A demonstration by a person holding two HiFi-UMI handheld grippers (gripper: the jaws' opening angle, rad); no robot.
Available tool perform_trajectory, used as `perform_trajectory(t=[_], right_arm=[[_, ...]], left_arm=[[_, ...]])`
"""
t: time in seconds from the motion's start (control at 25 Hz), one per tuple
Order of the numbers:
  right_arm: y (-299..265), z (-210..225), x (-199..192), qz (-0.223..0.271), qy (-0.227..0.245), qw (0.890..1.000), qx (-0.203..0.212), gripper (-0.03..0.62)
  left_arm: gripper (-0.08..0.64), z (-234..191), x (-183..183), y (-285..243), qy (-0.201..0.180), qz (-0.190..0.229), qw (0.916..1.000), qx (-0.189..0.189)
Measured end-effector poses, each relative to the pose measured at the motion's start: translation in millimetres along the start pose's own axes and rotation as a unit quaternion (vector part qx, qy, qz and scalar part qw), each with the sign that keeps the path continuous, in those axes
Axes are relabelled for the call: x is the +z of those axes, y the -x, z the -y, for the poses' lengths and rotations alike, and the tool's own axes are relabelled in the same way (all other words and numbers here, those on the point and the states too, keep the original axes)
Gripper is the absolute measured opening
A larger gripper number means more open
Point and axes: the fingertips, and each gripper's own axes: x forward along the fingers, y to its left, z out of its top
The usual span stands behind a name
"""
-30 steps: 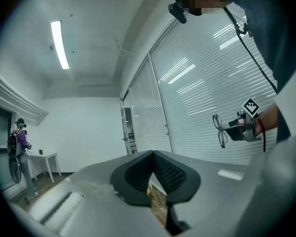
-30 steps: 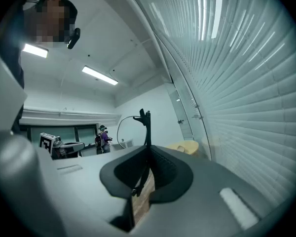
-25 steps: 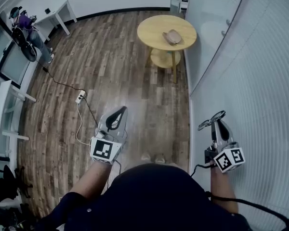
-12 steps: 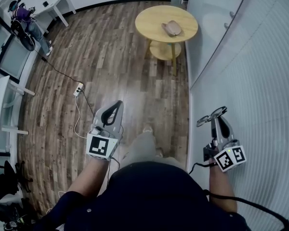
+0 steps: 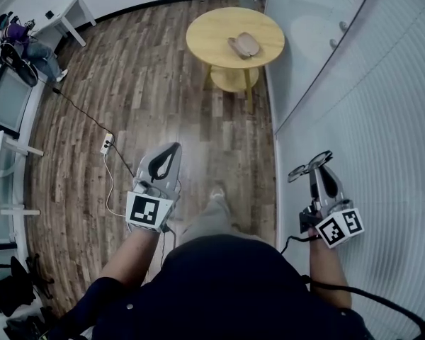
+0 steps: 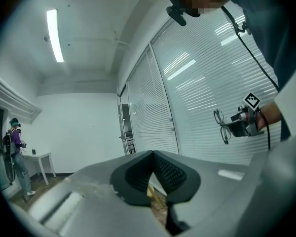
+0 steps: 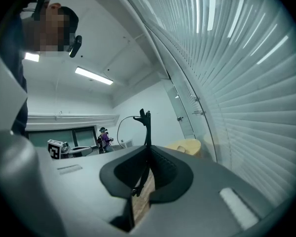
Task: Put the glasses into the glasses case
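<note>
The glasses case (image 5: 244,45), a tan oval, lies on the round yellow table (image 5: 205,34) at the far end of the room, well ahead of both grippers. My right gripper (image 5: 317,170) points level next to the glass wall and is shut on the dark-rimmed glasses (image 5: 306,168); their thin frame sticks up between its jaws (image 7: 147,127). The left gripper view also shows those glasses (image 6: 221,127) in the right gripper (image 6: 231,128). My left gripper (image 5: 172,150) points level over the wooden floor, shut with nothing in it (image 6: 152,153).
A glass wall with blinds (image 5: 354,119) runs close along the right. A power strip with its cable (image 5: 106,144) lies on the floor at the left. White desks (image 5: 64,16) and a person in purple (image 5: 18,32) are at the far left. My own foot (image 5: 216,193) steps ahead.
Both grippers have moved forward along the wall toward the table as the person walks. The glasses stay in the right gripper.
</note>
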Motion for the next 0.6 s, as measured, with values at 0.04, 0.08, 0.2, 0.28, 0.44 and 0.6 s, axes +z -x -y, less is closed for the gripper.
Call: perform_trajectory(t=[0.04,0.08,0.2,0.28,0.44,0.6], right_arm=[[-7.9,2.8,1.2,-0.002,-0.002,1.000,-0.001,0.028],[-16.2,6.4,1.5,-0.004,-0.007,1.000,-0.003,0.028],[-45.2,16.9,0.9,-0.011,-0.021,1.000,-0.010,0.028],[-65.9,19.9,2.3,-0.013,-0.020,1.000,-0.011,0.028],[-104.0,19.9,5.7,-0.015,-0.013,1.000,-0.014,0.028],[-138.4,21.0,7.5,-0.013,-0.003,1.000,-0.020,0.028]], left_arm=[[0.006,-6.5,1.6,-9.2,0.000,0.005,1.0000,-0.003],[0.006,-12.5,2.9,-18.3,0.001,0.009,0.9999,-0.006],[0.006,-30.6,-2.3,-44.7,-0.002,0.007,0.9998,-0.016],[0.006,-44.3,-8.3,-61.9,0.001,0.001,0.9998,-0.022],[0.006,-75.0,-7.2,-94.1,0.007,0.008,0.9995,-0.031],[0.006,-98.6,-3.9,-125.9,0.007,0.028,0.9986,-0.043]])
